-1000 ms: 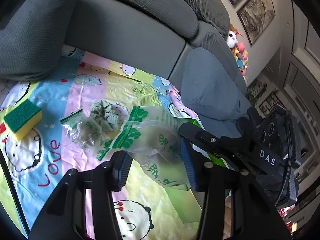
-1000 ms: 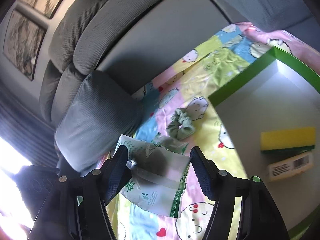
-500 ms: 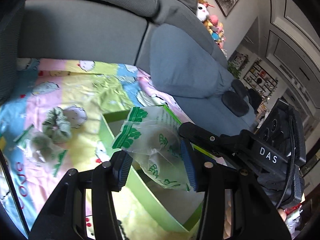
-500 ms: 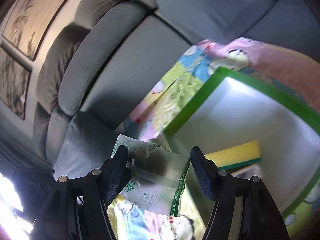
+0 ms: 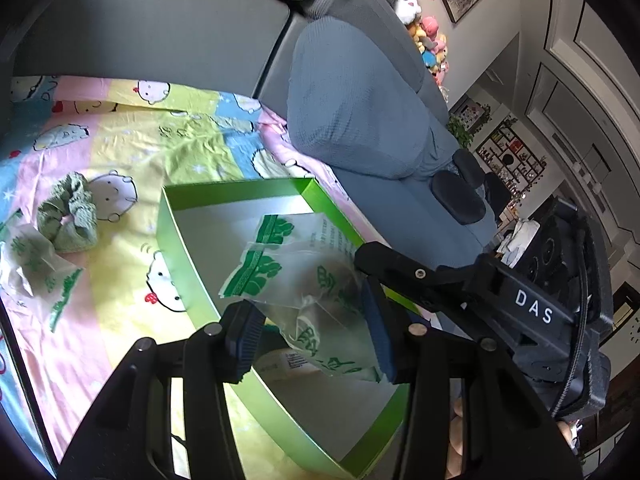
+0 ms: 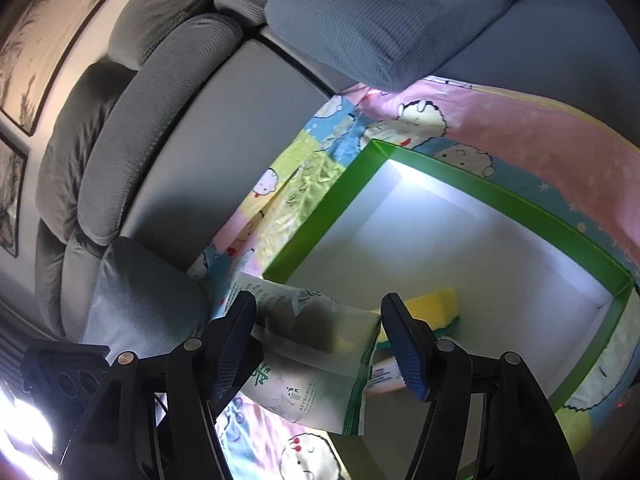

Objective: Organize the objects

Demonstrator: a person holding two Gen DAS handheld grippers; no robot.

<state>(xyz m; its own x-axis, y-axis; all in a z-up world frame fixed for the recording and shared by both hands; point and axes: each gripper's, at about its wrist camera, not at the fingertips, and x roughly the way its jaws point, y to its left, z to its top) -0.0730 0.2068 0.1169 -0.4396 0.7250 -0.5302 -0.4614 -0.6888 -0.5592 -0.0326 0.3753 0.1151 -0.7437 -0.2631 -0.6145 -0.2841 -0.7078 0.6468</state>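
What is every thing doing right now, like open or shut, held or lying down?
green box: open, on the blanket
plastic bag: held above the box
left hand-held gripper: shut on the bag
right hand-held gripper: shut on the bag
sponge: lying inside the box
scrunchie: lying on the blanket, outside the box
second bag: crumpled on the blanket

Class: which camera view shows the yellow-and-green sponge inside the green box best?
The right wrist view: the yellow-and-green sponge lies visible inside the green box, partly behind a printed plastic bag. In the left wrist view, the bag hides it.
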